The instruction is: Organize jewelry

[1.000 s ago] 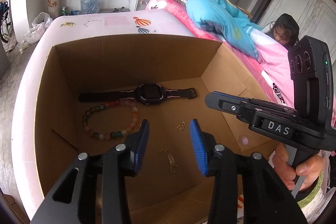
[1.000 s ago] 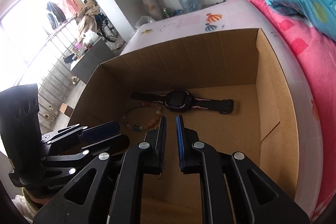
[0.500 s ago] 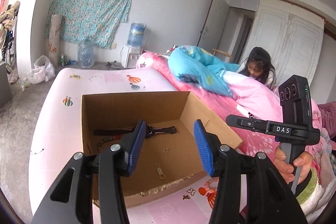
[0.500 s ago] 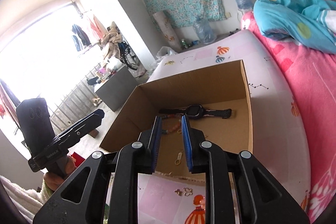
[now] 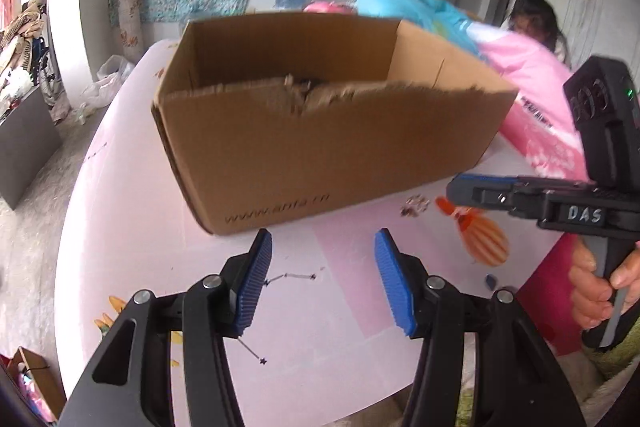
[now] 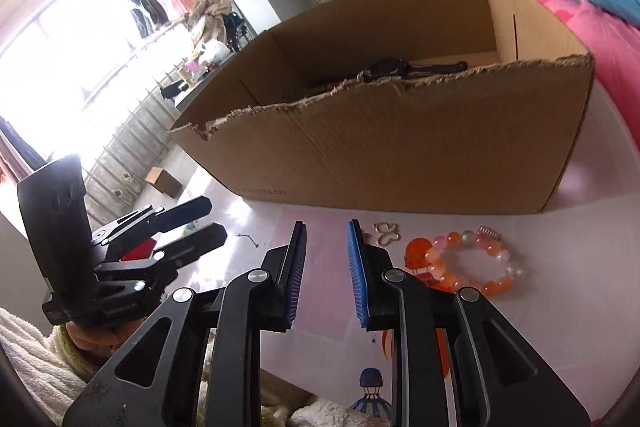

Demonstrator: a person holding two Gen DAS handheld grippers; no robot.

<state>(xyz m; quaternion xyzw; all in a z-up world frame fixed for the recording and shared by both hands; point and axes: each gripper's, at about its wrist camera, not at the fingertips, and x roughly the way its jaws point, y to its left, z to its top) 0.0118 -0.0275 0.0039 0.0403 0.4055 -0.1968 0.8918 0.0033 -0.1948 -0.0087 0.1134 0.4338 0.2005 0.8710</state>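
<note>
I hold my left gripper [image 5: 323, 277] over the pink sheet [image 5: 132, 211], jaws just widened and empty. My right gripper [image 6: 327, 274] is narrowly parted, gripping nothing. The orange bead bracelet [image 6: 472, 264] lies just right of it, before the cardboard box [image 6: 400, 147]; a watch [image 6: 394, 67] lies inside.

The box's [image 6: 400, 155] torn front wall is hiding most of its floor; in the right wrist view only part of a watch [image 6: 394, 67] is showing above the rim, and beads beside it are too dim to tell. In the left wrist view the box [image 5: 320, 147] is blurring, its printed lettering [image 5: 276, 209] staying unreadable, and small trinkets [image 5: 414, 206] on the bed are smearing into specks.
</note>
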